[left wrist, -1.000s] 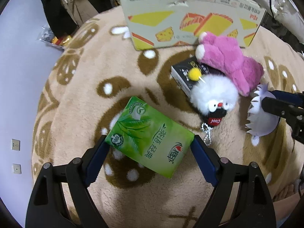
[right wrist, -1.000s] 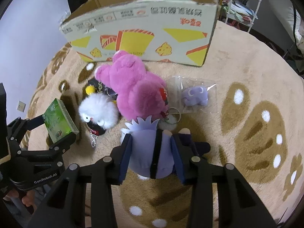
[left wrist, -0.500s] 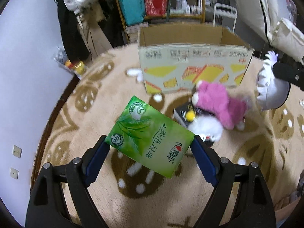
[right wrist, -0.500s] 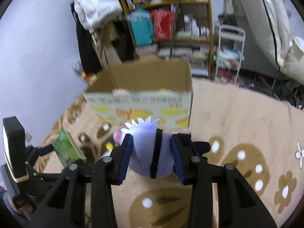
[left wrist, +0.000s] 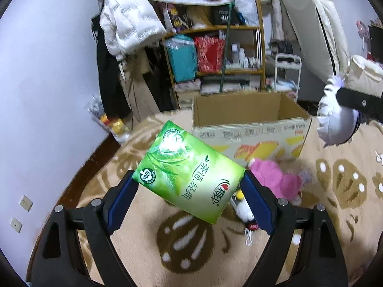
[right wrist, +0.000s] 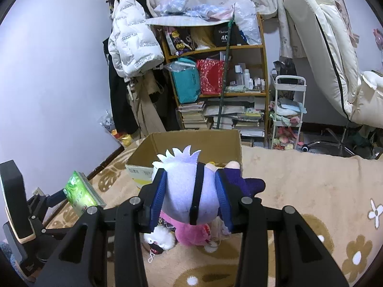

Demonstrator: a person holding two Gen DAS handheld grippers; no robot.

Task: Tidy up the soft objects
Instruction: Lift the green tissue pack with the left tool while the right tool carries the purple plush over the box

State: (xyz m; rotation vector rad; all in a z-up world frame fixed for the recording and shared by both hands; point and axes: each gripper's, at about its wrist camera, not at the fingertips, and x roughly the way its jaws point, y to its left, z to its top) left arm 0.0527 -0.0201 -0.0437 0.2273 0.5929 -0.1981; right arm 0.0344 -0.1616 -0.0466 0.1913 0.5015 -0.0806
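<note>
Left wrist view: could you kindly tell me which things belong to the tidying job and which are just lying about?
Job:
green tissue pack
lavender plush doll
pink plush toy
white fluffy keychain
cardboard box

Lying about:
white puffer jacket
bookshelf
white trolley

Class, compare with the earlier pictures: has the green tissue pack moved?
Yes. The green tissue pack, clamped in the left gripper, has risen off the carpet, toward the cardboard box, which now shows its open top.

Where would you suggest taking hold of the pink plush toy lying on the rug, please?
Grip the pink plush toy across its rounded middle, coming down from above. It lies flat on the rug before the cardboard box, with a white fluffy toy close beside it, so a sideways approach looks crowded.
</note>
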